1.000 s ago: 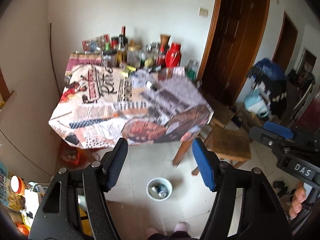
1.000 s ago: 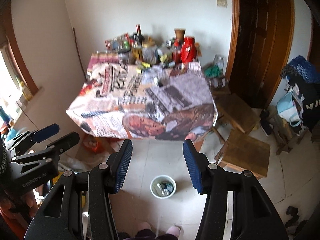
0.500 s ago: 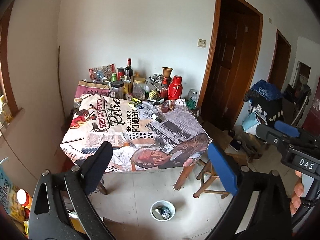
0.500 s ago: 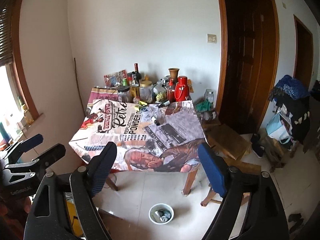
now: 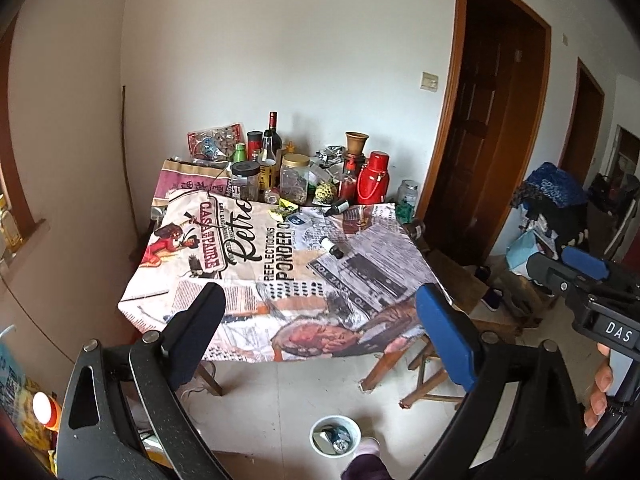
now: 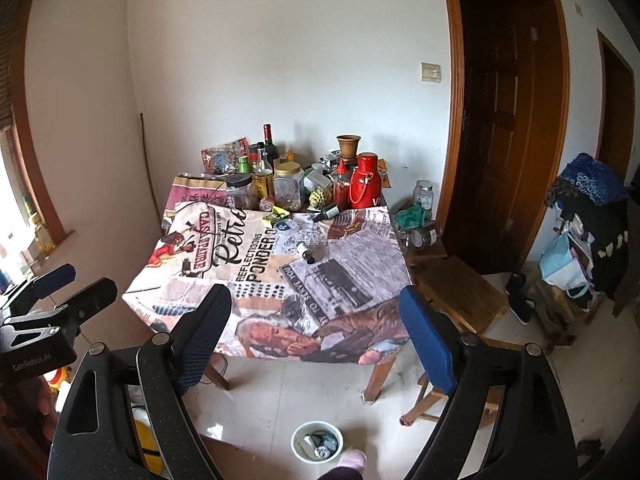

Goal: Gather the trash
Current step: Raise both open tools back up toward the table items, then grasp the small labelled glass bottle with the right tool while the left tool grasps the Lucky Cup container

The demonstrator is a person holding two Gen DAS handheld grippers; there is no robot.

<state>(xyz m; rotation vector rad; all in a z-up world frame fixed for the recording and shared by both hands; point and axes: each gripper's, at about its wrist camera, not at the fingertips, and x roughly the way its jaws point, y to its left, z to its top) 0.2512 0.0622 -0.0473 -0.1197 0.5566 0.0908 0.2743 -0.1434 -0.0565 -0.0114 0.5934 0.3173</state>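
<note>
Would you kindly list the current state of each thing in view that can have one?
left gripper: open, nothing between its fingers, jaws just opened
right gripper: open, empty, jaws just opened
white bin on the floor: upright, trash inside
small dark-capped bottle on the tablecloth: lying on its side
red thermos: upright, lid on
dark door: closed

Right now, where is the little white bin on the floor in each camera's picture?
Left wrist view: the white bin sits at the bottom, slightly right of centre, on the floor in front of the table.
Right wrist view: the same bin is at bottom centre.
Shared landmark: the red flask at the table's far end.
</note>
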